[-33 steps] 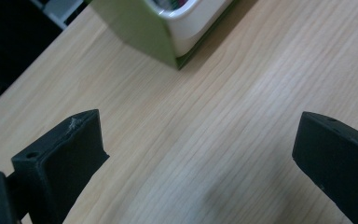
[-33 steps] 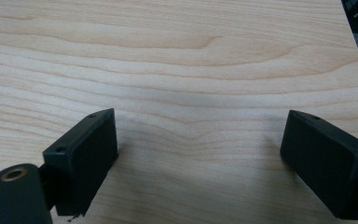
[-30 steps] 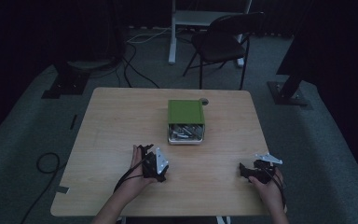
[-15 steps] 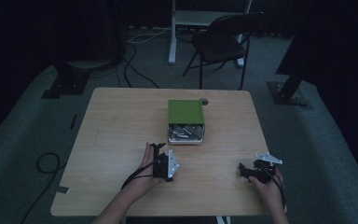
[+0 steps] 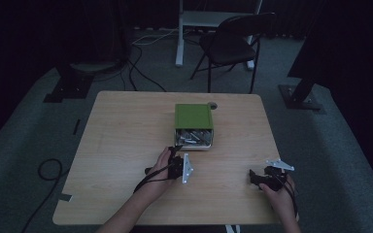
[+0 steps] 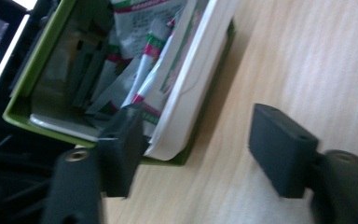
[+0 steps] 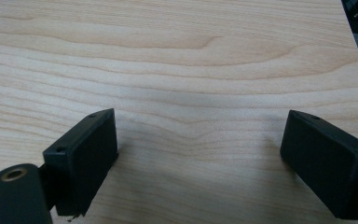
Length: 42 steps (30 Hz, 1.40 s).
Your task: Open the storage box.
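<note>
Hovering just below the open front of the green box (image 5: 193, 116) at frame centre, the left gripper (image 5: 177, 156) has just been closing its jaws, yet they stand apart with only bare wood between them. In the left gripper view the box (image 6: 25, 81) fills the upper left, packed with sachets (image 6: 144, 60) and a white card (image 6: 191, 79) leaning on its near wall; one black jaw sits against the box's lower rim, the other over open table. Lower right in the high view, the right gripper (image 5: 253, 178) rests near the table's (image 5: 126, 145) front edge, jaws spread wide over empty grain. Plenty of bare tabletop on the left half and between the two hands. Beyond the far edge stands a folding chair (image 5: 233, 46), with cables (image 5: 141, 63) trailing on the floor.
</note>
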Each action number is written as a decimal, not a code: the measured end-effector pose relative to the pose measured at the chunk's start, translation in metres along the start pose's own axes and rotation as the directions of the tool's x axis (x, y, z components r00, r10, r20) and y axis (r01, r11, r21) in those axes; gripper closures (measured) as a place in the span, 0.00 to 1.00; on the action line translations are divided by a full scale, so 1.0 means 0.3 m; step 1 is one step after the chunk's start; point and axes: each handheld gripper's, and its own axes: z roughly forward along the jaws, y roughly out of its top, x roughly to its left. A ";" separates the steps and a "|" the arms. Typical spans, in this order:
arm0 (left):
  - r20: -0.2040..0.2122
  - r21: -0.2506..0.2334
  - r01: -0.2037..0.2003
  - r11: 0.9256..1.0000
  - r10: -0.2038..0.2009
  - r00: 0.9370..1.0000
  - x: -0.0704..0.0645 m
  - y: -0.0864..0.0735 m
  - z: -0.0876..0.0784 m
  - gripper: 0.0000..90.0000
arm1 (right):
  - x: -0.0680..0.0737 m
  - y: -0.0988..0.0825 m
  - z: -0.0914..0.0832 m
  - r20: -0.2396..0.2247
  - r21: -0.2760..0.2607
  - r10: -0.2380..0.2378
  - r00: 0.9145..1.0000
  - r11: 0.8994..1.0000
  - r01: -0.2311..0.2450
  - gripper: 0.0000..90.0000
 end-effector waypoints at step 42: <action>-0.039 0.038 -0.152 0.988 0.153 0.987 0.002 0.012 0.089 0.76 | 0.000 0.000 0.000 0.000 0.000 0.000 1.000 1.000 0.000 0.12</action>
